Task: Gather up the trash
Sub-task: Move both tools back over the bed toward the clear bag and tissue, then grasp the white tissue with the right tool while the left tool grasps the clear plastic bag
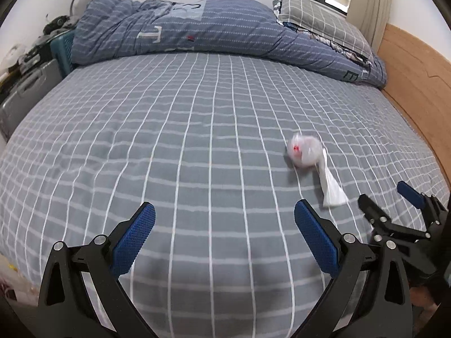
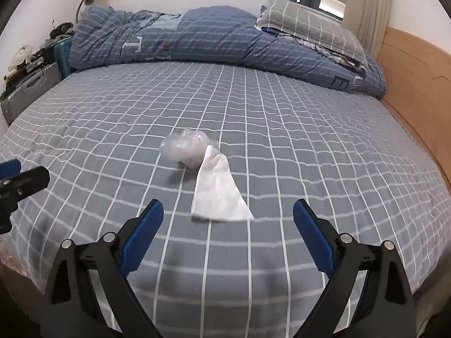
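Both grippers hang empty over the bed (image 2: 282, 146), the left gripper (image 1: 225, 226) and right gripper (image 2: 228, 219) each spread wide. Just ahead of the right lies the tissue (image 2: 217, 194), touching the crumpled bag (image 2: 186, 148) behind it. Best to lower straight down, straddle the tissue and pinch it without catching the sheet.

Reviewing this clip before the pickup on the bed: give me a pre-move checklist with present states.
1. Right gripper jaws open, nothing between them: ok.
2. Left gripper jaws open and empty: ok.
3. White tissue lying flat on the bed sheet, just ahead of the right gripper: ok.
4. Crumpled clear plastic bag beside the tissue's far end; whether they overlap: cannot tell.
5. Sheet around the trash free of other items: ok.
6. Trash bin in view for the drop: not ok, none visible.
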The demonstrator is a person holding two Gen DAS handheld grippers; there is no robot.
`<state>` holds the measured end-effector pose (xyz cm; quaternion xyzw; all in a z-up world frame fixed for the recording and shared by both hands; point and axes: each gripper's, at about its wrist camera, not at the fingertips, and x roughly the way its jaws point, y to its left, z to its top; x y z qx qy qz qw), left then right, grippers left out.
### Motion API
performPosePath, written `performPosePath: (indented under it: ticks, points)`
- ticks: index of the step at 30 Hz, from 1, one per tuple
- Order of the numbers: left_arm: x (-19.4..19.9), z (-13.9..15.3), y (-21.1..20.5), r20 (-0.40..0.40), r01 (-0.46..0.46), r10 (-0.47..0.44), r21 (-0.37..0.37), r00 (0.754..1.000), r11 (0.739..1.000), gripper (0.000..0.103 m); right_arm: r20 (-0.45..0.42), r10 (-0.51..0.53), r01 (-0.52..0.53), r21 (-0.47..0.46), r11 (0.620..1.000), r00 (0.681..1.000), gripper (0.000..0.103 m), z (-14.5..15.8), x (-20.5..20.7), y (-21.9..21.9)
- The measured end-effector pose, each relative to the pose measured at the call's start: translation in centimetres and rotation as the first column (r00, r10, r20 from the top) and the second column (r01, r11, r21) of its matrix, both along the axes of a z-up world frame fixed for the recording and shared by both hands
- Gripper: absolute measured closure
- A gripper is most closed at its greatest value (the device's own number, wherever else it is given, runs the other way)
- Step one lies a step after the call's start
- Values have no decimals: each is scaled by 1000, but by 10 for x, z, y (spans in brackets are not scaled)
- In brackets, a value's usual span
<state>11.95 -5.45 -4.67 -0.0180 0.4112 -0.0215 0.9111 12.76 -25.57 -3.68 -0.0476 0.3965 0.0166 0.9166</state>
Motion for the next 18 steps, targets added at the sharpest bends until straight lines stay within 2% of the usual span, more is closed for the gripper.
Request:
performPosePath:
  ticks: [6,8,12,18]
  points:
    - [35,-16,-9,5,30,-30,30,1000,999,6,-55,12,-10,32,999,998,22,-30,33,4]
    - [45,-27,-12,-20,38,-37,40,999,998,6,-84,24,-21,28,999,996,28,-39,42,5]
    - [59,-37,-14,-34,37,-35,41,999,998,6,-121,23,-18,46,999,992,30,-53,54,2]
    - [72,-48,-14,-57,27,-25,19,998,999,6,-194,-4,17,68,998,981,47,-76,74,-4]
